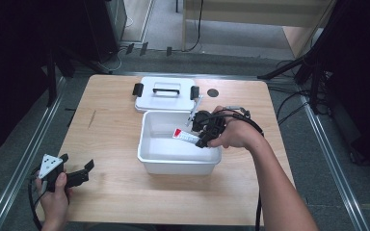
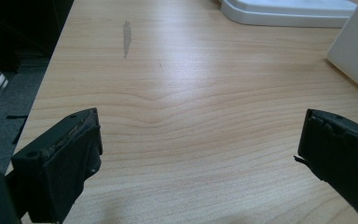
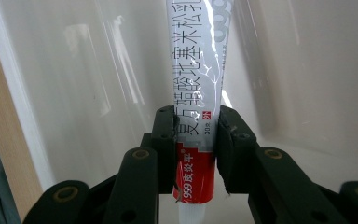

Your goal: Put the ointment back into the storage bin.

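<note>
We lower a tube (image 3: pixel 196 116) into the white bin (image 1: pixel 147 144).
Our right gripper (image 1: pixel 203 135) clamps the tube near its cap, over the bin's right side. Our left gripper (image 1: pixel 79 175) rests wide open and empty at the table's (image 1: pixel 111 139) front left corner. Next, we judge, comes release.

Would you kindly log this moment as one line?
right gripper: shut on tube | tube: inside white bin | left gripper: open above table

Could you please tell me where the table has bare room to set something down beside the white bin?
The widest bare patch of table lies left of the white bin, between it, the lid behind and the open left hand-held gripper. The front strip is also free. Inside the bin it is crowded: the right hand-held gripper holds a tube there.
</note>
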The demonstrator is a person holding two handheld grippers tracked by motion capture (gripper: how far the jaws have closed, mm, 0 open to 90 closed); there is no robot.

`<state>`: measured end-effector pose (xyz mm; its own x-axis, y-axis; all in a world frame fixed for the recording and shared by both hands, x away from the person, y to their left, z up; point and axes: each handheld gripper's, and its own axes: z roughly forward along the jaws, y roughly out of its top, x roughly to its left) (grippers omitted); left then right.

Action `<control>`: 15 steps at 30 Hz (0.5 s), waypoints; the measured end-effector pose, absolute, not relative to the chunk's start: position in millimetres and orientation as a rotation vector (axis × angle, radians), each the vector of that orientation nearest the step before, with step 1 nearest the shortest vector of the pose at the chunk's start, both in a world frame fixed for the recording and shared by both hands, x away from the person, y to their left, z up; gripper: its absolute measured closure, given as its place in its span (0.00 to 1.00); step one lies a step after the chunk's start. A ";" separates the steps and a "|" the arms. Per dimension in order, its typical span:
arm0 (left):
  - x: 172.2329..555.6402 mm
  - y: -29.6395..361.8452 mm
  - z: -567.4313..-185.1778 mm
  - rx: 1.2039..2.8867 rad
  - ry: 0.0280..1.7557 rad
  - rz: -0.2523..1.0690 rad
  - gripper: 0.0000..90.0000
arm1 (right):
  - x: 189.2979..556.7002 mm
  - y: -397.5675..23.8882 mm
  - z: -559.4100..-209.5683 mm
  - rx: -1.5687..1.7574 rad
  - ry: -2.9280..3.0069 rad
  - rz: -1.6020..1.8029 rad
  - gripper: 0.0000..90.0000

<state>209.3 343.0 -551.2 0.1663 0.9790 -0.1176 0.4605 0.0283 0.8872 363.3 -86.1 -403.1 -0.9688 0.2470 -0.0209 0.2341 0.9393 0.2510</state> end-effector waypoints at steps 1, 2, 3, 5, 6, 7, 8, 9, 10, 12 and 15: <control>209.3 343.0 -551.3 1.568 1.425 0.747 0.00 | 363.1 -85.8 -404.1 0.383 3.047 0.384 0.80; 209.3 343.1 -551.3 1.568 1.425 0.747 0.00 | 363.3 -85.7 -405.3 0.383 3.047 0.378 0.80; 209.4 343.1 -551.3 1.567 1.425 0.746 0.00 | 363.6 -85.6 -406.9 0.382 3.052 0.380 0.80; 209.4 343.1 -551.3 1.567 1.424 0.746 0.00 | 364.1 -84.9 -410.3 0.380 3.057 0.376 0.80; 209.4 343.1 -551.3 1.567 1.424 0.746 0.00 | 364.5 -84.0 -413.0 0.376 3.059 0.364 0.80; 209.4 343.1 -551.4 1.565 1.425 0.746 0.00 | 364.5 -84.0 -413.0 0.376 3.059 0.364 0.80; 209.4 343.1 -551.4 1.565 1.425 0.746 0.00 | 364.4 -83.5 -413.9 0.378 3.060 0.356 0.80; 209.4 343.1 -551.3 1.566 1.425 0.745 0.00 | 364.5 -82.9 -415.4 0.375 3.061 0.347 0.80; 209.5 343.1 -551.4 1.564 1.425 0.745 0.00 | 364.2 -82.1 -417.1 0.379 3.064 0.337 0.80; 209.4 343.2 -551.4 1.565 1.424 0.744 0.00 | 364.9 -79.9 -422.0 0.366 3.073 0.320 0.80; 209.5 343.2 -551.4 1.564 1.425 0.743 0.00 | 365.2 -78.3 -424.6 0.369 3.077 0.306 0.80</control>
